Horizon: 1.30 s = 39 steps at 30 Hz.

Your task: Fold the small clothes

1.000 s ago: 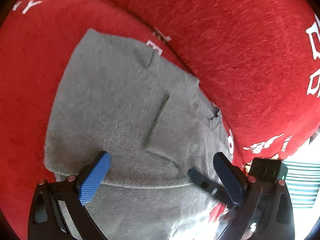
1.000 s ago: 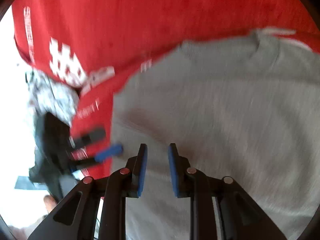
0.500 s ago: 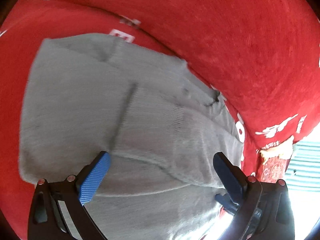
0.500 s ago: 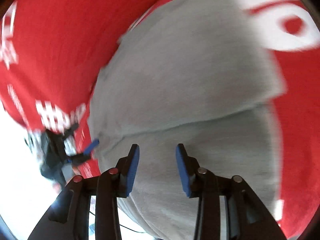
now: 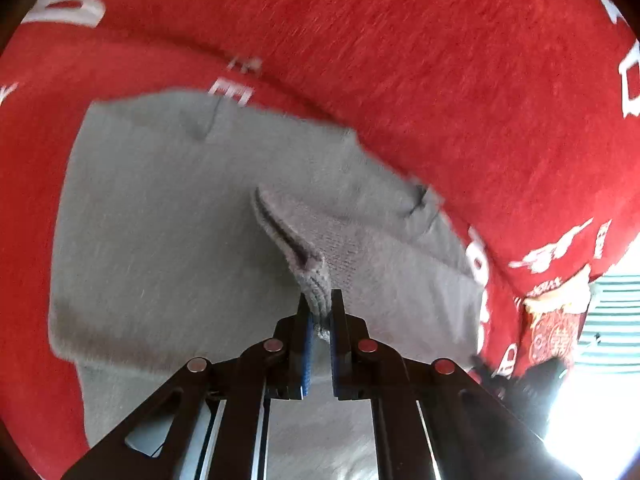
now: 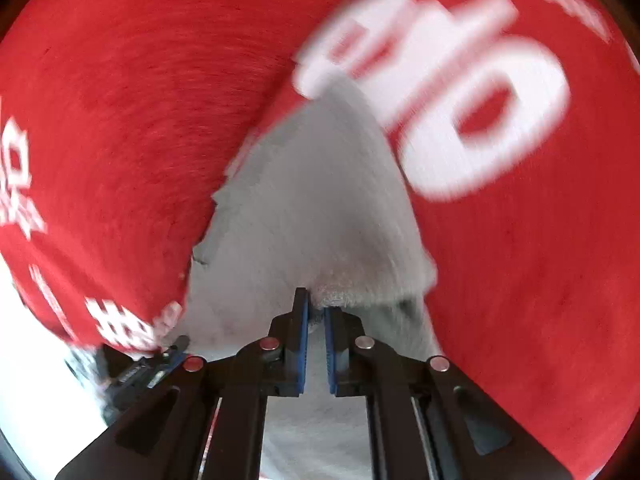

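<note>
A small grey knitted garment [image 5: 168, 232] lies spread on a red plush cover with white lettering [image 5: 440, 60]. My left gripper [image 5: 320, 308] is shut on a ribbed edge of the garment, which rises in a peaked fold between the pads. In the right wrist view the same grey garment [image 6: 316, 208] runs away from me as a tapering shape, and my right gripper [image 6: 315, 310] is shut on its near edge, a tuft of knit pinched between the blue pads. The other gripper [image 6: 160, 364] shows dimly at the lower left of that view.
The red cover [image 6: 120, 120] swells up behind the garment like a cushion back. At the right edge of the left wrist view are a red patterned cloth [image 5: 556, 332] and a bright striped area [image 5: 612, 320]. Glare washes out the lower corners.
Both grippers were open over the garment; now each has shut on an edge of it. The right wrist view swung round, so the garment now runs lengthwise away from it.
</note>
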Each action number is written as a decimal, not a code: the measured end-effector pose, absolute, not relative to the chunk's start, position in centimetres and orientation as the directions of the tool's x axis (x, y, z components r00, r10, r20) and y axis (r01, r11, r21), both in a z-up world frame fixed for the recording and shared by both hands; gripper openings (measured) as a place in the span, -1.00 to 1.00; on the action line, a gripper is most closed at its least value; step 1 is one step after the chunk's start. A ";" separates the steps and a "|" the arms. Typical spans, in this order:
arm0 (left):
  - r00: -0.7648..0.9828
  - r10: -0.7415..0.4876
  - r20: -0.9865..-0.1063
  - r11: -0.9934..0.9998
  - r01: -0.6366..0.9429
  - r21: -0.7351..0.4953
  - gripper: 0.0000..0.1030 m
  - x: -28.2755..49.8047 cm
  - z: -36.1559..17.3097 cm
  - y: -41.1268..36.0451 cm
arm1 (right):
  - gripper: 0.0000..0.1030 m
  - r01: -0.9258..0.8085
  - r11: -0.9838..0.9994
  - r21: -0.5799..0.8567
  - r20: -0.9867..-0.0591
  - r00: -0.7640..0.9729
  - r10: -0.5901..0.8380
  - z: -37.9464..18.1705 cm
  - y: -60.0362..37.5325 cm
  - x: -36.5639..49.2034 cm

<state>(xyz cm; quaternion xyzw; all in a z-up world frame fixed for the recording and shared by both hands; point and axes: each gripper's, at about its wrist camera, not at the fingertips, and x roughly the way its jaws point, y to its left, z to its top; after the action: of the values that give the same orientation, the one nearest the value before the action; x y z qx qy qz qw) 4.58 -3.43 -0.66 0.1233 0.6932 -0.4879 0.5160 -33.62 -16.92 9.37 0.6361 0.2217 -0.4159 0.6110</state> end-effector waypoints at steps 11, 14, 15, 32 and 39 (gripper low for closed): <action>-0.411 -0.288 -0.865 0.509 0.700 -0.501 -0.84 3.3 -2.5 -1.5 | -0.32 0.812 0.034 0.582 -0.809 0.583 -0.075 11.4 -17.8 -35.6; -0.399 -0.282 -0.873 0.510 0.708 -0.489 -0.84 2.8 -2.5 -2.0 | -0.11 0.846 -0.051 0.531 -0.839 0.517 -0.170 11.5 -20.6 -37.3; -0.396 -0.282 -0.874 0.512 0.708 -0.486 -0.84 3.0 -2.4 -1.9 | -0.08 0.848 -0.066 0.526 -0.843 0.509 -0.173 11.0 -21.4 -37.4; -0.341 -0.304 -0.890 0.523 0.720 -0.455 -0.84 1.2 -2.1 -1.1 | -0.83 0.960 0.219 0.172 -0.956 0.217 -0.200 8.8 -27.3 -33.4; -0.308 -0.283 -0.908 0.501 0.760 -0.414 -0.84 1.3 -1.0 -0.6 | -0.58 0.974 0.077 0.215 -0.956 0.226 -0.188 10.5 -25.0 -37.0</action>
<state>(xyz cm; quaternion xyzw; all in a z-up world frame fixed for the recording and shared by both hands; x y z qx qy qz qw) 1.34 -0.63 -1.03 0.1807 0.6611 -0.4659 0.5597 -37.03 -25.02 10.55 0.4869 0.4031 -0.4737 0.6132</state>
